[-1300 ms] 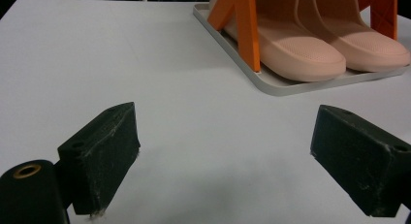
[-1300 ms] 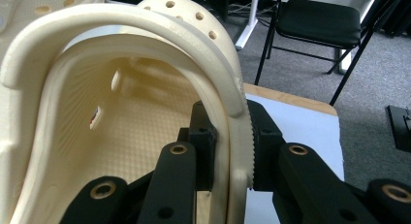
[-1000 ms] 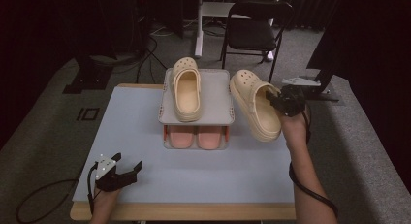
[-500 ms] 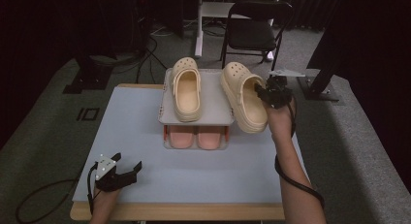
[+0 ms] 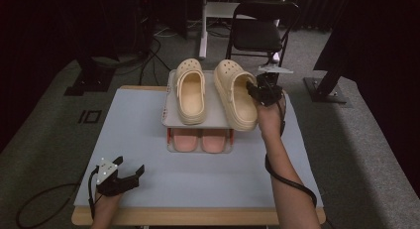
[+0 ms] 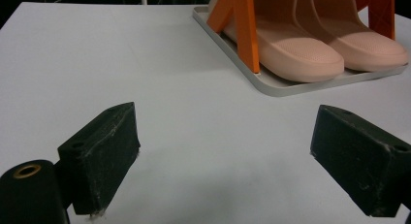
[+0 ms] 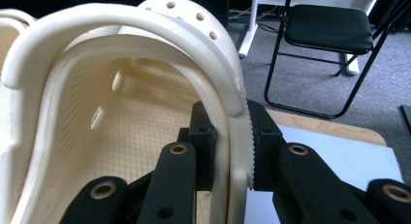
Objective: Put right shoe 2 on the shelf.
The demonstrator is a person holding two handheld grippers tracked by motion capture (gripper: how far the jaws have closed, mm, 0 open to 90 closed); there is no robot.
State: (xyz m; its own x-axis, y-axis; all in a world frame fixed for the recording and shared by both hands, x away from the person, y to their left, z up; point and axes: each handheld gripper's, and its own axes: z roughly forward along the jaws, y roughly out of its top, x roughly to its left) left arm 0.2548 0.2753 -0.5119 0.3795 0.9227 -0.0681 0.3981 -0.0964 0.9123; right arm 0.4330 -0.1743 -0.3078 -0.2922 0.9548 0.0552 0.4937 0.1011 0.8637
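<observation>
High view: a two-tier rack (image 5: 171, 121) stands on the counter (image 5: 138, 140). One cream clog (image 5: 190, 90) already lies on the top shelf, toe away from the person. The second clog (image 5: 235, 97) is held by the right hand-held gripper (image 5: 258, 92) at its outer side wall; it sits at the shelf's right edge, its heel end hanging past the front corner, and I cannot tell whether its sole bears on the shelf yet. A pair of pink slippers (image 5: 199, 139) occupies the lower shelf. The left hand-held gripper (image 5: 130, 175) rests near the counter's front left corner, well apart from the rack.

Left gripper view: the jaws stand wide with nothing between them, over bare counter (image 6: 145, 64). Ahead are the slippers (image 6: 310, 47) on the lower tray, beside an orange rack post (image 6: 245, 25).

Right gripper view: the jaws are clamped on the clog's side wall (image 7: 232, 136), one pad inside the shoe and one outside. The first clog's edge (image 7: 12, 20) is just beside it at the left.

Judgement: the work looks near its end. One clog is stowed; the other seems to need squaring beside its mate, setting down flat, and letting go.
</observation>
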